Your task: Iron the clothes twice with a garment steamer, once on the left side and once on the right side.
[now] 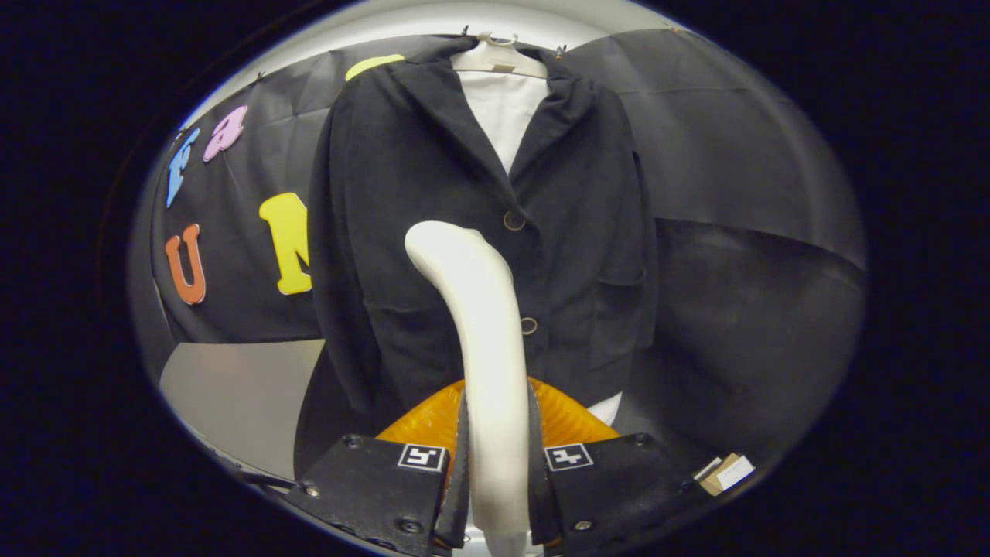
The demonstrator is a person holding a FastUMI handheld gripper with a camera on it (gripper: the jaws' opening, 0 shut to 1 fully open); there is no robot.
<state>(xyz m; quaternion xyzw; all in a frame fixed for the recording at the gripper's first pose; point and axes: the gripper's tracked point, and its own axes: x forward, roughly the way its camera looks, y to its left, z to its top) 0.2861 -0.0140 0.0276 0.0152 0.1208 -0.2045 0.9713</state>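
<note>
The hand-held gripper clamps both fingers on the cream handle of a garment steamer, which rises upright between them. Just beyond hangs a dark buttoned jacket on a white hanger against the booth wall.

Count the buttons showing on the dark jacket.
2. One button sits on the jacket front beside the steamer head; the other button lower, beside its neck. The steamer, clamped in the gripper, may hide more.

Cloth-walled booth; hung jacket
</note>
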